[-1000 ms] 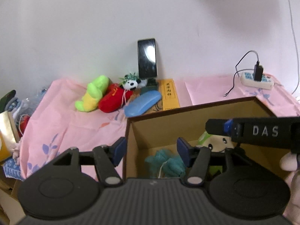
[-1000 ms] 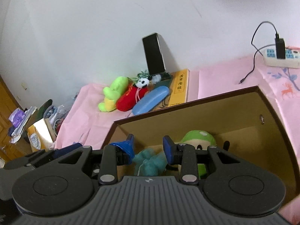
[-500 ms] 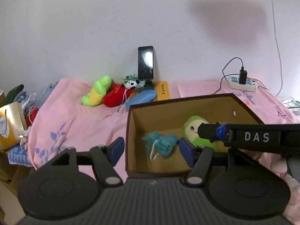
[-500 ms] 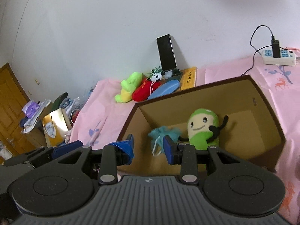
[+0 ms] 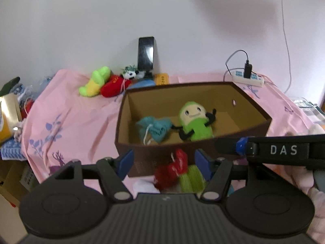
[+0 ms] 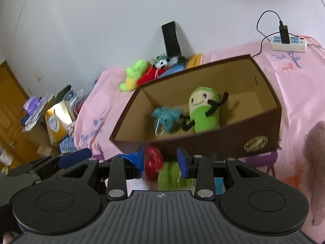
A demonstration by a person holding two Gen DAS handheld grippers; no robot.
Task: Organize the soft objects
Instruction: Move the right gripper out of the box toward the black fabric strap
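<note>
Left wrist view, gripper: the left gripper (image 5: 163,163) has its jaws standing wide with nothing pinched; they have just been opening, and a red knitted toy (image 5: 172,171) and a green knitted toy (image 5: 192,178) lie on the cloth below the gap, blurred.
Left wrist view, box: the brown cardboard box (image 5: 254,107) now shows whole, from its rim down to its near wall; a second ago only its far corner and part of its inside showed.
Left wrist view, contents: a teal drawstring pouch (image 5: 155,127) lies in the box just beside a green smiling plush (image 5: 195,122), which leans back on the floor of the box.
Left wrist view, background: a lime plush (image 5: 95,81), a red plush (image 5: 114,84) and a small panda (image 5: 131,74) sit near the wall beneath a propped phone (image 5: 145,53), smaller and further off than before.
Left wrist view, other tool: the right gripper's finger crosses at the right edge.
Right wrist view, gripper: the right gripper (image 6: 161,161) has a narrow gap between its pads, much as a second ago; the red toy shows within it, but whether the pads press on anything I cannot tell.
Right wrist view, box: its front wall and a gold sticker (image 6: 255,143) have come into sight; earlier the inner back wall filled the view.
Right wrist view, cloth: the pink tablecloth (image 6: 294,71) carries a white power strip (image 6: 289,43) at the far right.
</note>
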